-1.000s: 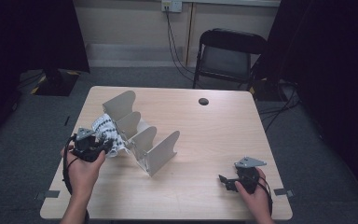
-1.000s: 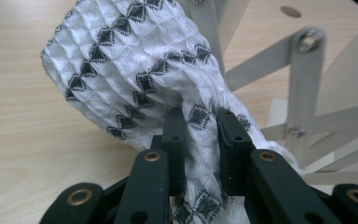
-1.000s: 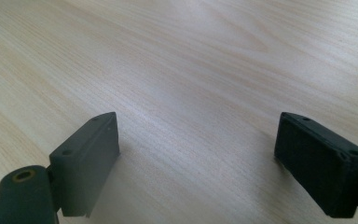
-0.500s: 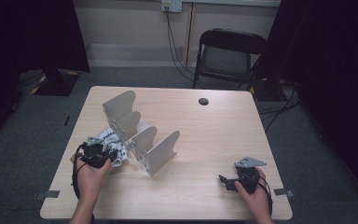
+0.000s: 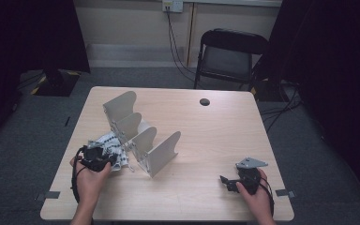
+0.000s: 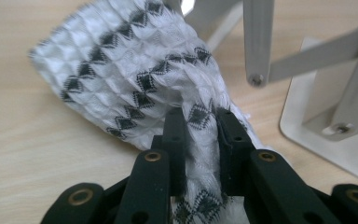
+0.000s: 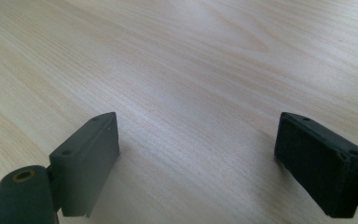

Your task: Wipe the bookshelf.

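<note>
A white cloth with black diamond marks [image 6: 135,74] lies bunched on the wooden table beside a grey metal divider rack [image 5: 140,136]. My left gripper [image 6: 198,116] is shut on a fold of this cloth, both pads pinching it just above the tabletop. In the high view the cloth [image 5: 108,143] sits at the rack's left side, with my left gripper [image 5: 107,157] at its near edge. My right gripper [image 5: 225,180] rests low at the table's front right. Its jaws [image 7: 198,154] stand wide open over bare wood with nothing between them.
The rack [image 6: 335,93] with several upright plates stands close to the cloth's right in the left gripper view. A small dark round cap [image 5: 205,101] lies at the table's far side. A black folding chair [image 5: 227,51] stands behind the table.
My left hand has come down and toward the near edge with the cloth, which now lies lower against the table. The right hand has stayed put.
</note>
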A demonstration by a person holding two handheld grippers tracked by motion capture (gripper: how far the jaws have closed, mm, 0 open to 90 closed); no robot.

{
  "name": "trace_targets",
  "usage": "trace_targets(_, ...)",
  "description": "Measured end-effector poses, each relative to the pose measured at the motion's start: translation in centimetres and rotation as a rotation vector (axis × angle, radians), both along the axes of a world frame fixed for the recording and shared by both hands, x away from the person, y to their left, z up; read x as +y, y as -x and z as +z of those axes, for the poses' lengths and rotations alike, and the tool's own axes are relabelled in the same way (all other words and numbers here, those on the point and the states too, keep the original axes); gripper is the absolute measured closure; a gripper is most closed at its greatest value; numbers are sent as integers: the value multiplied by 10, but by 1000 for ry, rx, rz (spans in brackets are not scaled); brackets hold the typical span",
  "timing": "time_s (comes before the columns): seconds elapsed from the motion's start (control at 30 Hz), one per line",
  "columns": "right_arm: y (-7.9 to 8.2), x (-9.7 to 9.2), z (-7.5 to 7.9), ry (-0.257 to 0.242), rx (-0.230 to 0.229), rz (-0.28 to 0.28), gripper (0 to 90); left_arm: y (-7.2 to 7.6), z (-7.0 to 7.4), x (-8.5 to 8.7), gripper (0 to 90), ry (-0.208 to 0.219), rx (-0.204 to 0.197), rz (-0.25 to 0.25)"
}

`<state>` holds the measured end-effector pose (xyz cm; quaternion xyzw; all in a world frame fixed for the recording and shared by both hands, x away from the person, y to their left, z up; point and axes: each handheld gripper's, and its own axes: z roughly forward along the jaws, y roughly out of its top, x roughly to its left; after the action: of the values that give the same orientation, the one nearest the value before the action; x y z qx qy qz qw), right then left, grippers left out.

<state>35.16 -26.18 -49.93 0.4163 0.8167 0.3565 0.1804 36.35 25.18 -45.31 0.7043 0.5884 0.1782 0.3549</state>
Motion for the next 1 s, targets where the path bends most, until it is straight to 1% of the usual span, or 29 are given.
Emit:
trace_targets(0.17,0,0,0,0,0,0,130,6,26,13,761,-3,-57,32)
trace_targets(0.2,0,0,0,0,0,1,130,7,34,17,762,-5,-79,40)
trace_targets(0.37,0,0,0,0,1,0,130,6,53,25,761,-18,-122,61)
trace_targets(0.4,0,0,0,0,0,0,130,4,56,26,761,-14,-132,59)
trace_targets(0.47,0,0,0,0,1,1,130,1,63,27,761,-24,-154,66)
trace_targets(0.53,0,0,0,0,1,0,130,-2,70,27,760,-11,-170,61)
trace_targets(0.6,0,0,0,0,1,0,130,-5,76,26,760,11,-199,57)
trace_targets(0.67,0,0,0,0,0,0,130,-10,79,25,760,17,-205,55)
trace_targets(0.73,0,0,0,0,0,0,130,-14,81,21,759,-8,-208,46)
trace_targets(0.77,0,0,0,0,0,0,131,-17,80,19,759,-5,-207,40)
trace_targets(0.8,0,0,0,0,1,0,130,-20,79,17,759,-17,-203,33)
trace_targets(0.83,0,0,0,0,0,1,130,-22,77,16,759,-20,-199,31)
trace_targets(0.87,0,0,0,0,0,0,130,-25,74,16,759,-14,-191,29)
trace_targets(1.0,0,0,0,0,0,0,130,-33,60,18,759,-10,-158,45)
